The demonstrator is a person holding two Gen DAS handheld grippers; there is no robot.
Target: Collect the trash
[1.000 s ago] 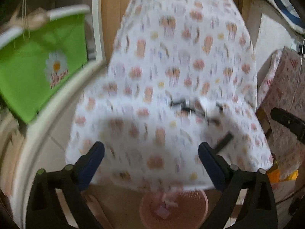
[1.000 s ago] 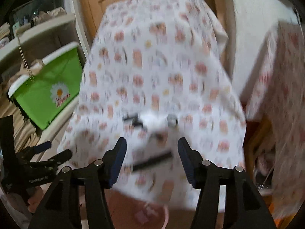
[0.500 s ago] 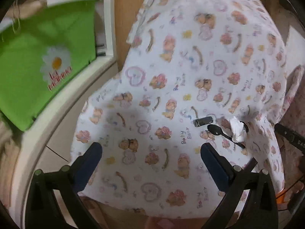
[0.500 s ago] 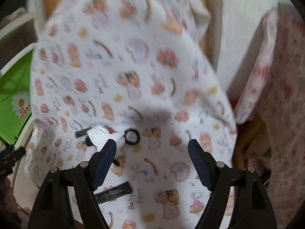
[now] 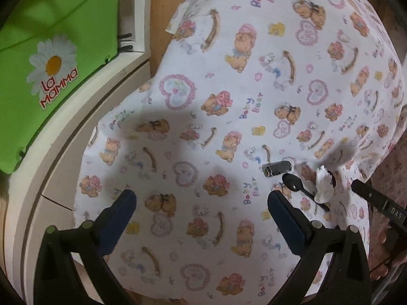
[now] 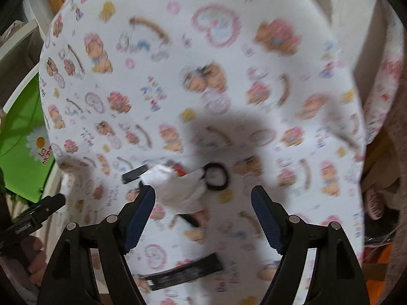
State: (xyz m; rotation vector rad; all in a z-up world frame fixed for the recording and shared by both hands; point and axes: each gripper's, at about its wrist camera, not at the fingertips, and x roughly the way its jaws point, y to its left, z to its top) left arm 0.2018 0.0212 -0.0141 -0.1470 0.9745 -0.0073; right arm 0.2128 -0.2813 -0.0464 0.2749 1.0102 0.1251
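Your right gripper [image 6: 203, 203] spread wide, nothing held; tissue [image 6: 178, 188] between its fingers, nearer left one. Left gripper [image 5: 201, 211] likewise wide, tissue [image 5: 323, 185] right of it.

Both fisheye views look steeply down along their grippers' fingers onto a table draped in a white teddy-bear-print cloth [image 5: 229, 81], from close above. The left wrist view sits toward the table's left side, catching the bright green daisy-printed bin [image 5: 51, 50] at its left. The right wrist view, motion-blurred, hangs further right. Both share the crumpled white tissue [image 6: 178, 188] and the bin.
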